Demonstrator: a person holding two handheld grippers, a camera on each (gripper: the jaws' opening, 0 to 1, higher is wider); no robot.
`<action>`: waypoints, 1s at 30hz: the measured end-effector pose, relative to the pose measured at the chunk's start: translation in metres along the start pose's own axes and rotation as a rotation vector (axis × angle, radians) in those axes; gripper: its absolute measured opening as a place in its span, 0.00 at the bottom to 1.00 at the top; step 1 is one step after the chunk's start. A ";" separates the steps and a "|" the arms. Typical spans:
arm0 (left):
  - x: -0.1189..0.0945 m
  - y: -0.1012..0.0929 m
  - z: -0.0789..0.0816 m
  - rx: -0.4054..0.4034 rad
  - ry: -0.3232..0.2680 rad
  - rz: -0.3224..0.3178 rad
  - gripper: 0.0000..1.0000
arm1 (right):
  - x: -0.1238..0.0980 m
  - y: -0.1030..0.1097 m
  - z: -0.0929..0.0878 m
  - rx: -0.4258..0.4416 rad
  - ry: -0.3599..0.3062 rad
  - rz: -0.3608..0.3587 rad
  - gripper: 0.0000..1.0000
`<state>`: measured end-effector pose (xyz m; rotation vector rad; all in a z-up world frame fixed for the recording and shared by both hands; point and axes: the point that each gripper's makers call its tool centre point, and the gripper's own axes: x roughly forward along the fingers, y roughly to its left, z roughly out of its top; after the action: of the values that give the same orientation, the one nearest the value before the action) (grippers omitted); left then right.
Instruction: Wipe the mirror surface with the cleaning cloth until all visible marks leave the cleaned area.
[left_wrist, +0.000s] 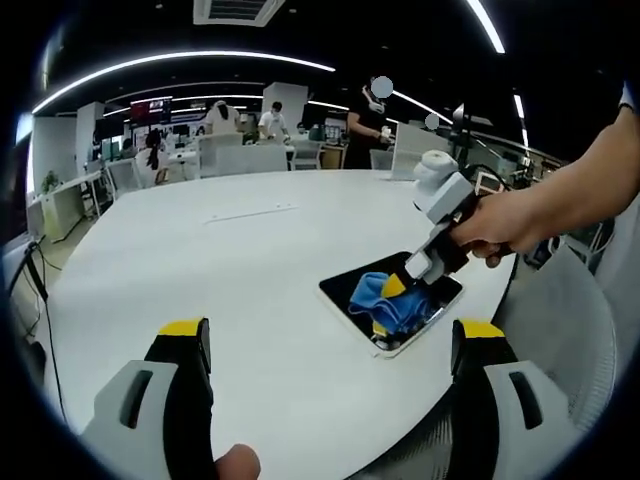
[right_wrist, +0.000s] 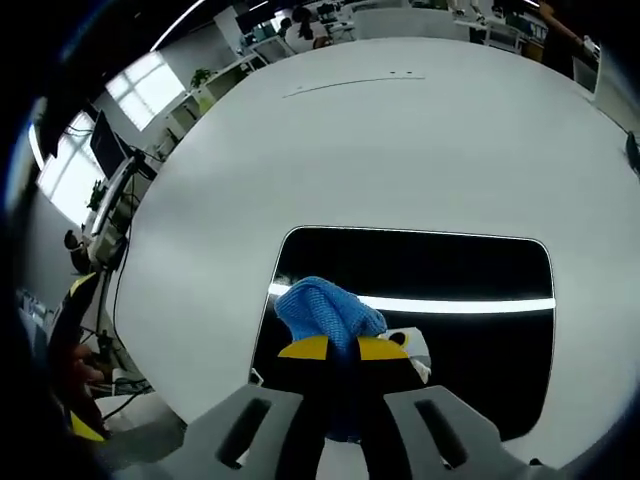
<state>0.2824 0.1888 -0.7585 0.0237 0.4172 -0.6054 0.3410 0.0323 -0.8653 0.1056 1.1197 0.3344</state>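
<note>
A rectangular mirror (right_wrist: 450, 270) with a white frame lies flat on the round white table (right_wrist: 400, 140); its glass reflects dark ceiling and a light strip. My right gripper (right_wrist: 342, 350) is shut on a bunched blue cleaning cloth (right_wrist: 325, 310), which rests on the mirror's near left part. In the left gripper view the mirror (left_wrist: 345, 285) sits at the table's right edge, with the blue cloth (left_wrist: 390, 305) on it under the right gripper (left_wrist: 395, 300), held by a person's hand (left_wrist: 500, 225). My left gripper (left_wrist: 330, 345) stands open above the table, nothing between its jaws.
The white table (left_wrist: 250, 260) stretches far and left of the mirror. A mesh chair (left_wrist: 565, 330) stands at the right by the table edge. Desks, chairs and several people (left_wrist: 365, 125) fill the office behind. A window and monitor (right_wrist: 105, 145) are far left.
</note>
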 end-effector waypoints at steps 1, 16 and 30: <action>0.000 0.000 0.000 0.001 0.001 0.000 0.99 | -0.001 0.000 -0.001 0.000 -0.001 0.001 0.03; 0.000 -0.005 -0.007 0.003 0.015 -0.005 0.99 | -0.008 0.002 -0.015 0.036 -0.011 0.027 0.03; 0.001 -0.006 -0.011 -0.014 0.003 0.005 0.99 | -0.013 0.008 -0.028 0.035 -0.025 0.040 0.03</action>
<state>0.2758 0.1851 -0.7678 0.0127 0.4238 -0.5975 0.3086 0.0328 -0.8643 0.1632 1.0997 0.3482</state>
